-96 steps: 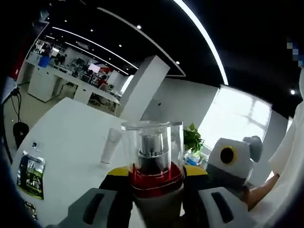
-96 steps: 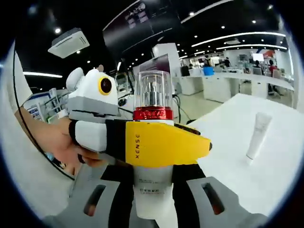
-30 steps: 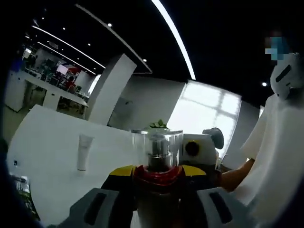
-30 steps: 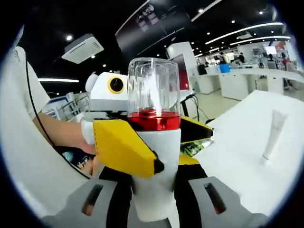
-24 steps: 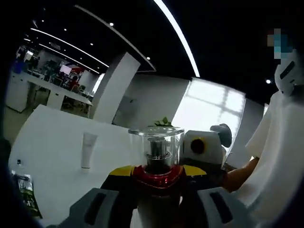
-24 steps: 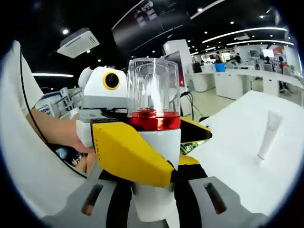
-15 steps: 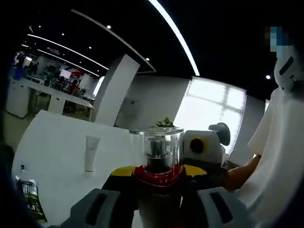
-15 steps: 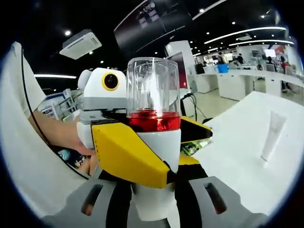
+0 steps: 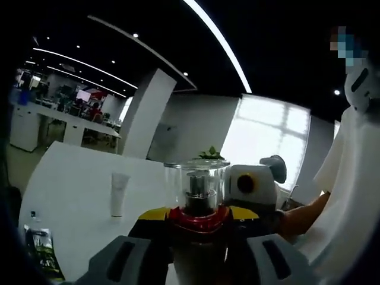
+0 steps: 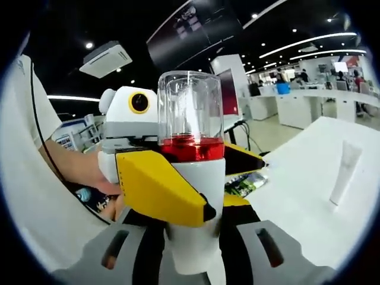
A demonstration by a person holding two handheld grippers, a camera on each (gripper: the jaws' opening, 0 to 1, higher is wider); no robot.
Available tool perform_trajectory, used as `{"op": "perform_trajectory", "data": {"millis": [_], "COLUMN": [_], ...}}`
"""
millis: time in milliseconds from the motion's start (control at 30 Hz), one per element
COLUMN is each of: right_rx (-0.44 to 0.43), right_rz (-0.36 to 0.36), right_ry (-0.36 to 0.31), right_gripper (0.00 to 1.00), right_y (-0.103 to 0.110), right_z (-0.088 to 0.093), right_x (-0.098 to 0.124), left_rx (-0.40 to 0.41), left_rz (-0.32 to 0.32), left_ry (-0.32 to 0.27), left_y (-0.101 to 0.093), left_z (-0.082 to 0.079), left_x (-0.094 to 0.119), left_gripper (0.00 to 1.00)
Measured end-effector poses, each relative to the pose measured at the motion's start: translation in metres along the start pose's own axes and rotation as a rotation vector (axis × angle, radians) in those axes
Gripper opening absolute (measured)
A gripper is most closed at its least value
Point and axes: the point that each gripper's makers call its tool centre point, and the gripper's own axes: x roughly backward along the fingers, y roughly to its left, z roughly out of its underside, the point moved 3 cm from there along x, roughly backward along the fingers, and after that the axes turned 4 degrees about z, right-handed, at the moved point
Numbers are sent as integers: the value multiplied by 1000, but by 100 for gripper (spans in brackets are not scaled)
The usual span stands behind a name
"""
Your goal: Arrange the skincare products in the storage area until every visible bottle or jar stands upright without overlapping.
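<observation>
Gripping one pump bottle (image 10: 191, 178), both grippers' jaws clamp it upright; white tube (image 10: 345, 172) stands apart.

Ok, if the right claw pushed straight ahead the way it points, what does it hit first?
Nothing new at once: the pump bottle already sits between its jaws. Just beyond, probably the left claw, clamped on the same bottle; depth is unclear.
</observation>
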Motion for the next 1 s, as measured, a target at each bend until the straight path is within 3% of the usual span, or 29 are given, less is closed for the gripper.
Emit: {"op": "perform_trajectory", "data": {"millis": [267, 433, 667, 800, 1000], "right_rx": [-6, 29, 16, 20, 26], "right_rz": [-13, -22, -76, -82, -72], "right_ry": [17, -13, -46, -58, -77], "right_gripper": [31, 29, 28, 28, 28], "right_y": [-3, -1, 6, 8, 6], "right_z": [7, 3, -2, -3, -8], "right_x": [3, 8, 9, 10, 12], "left_rx": [-1, 3, 28, 16, -9], "left_rz": [-8, 2, 83, 97, 91], "left_ry": [-3, -24, -55, -45, 15], "left_y": [5, 2, -4, -7, -7], "left_z": [-4, -6, -11, -10, 3], "left_x": [3, 2, 3, 3, -1], "left_gripper": [35, 36, 37, 37, 37]}}
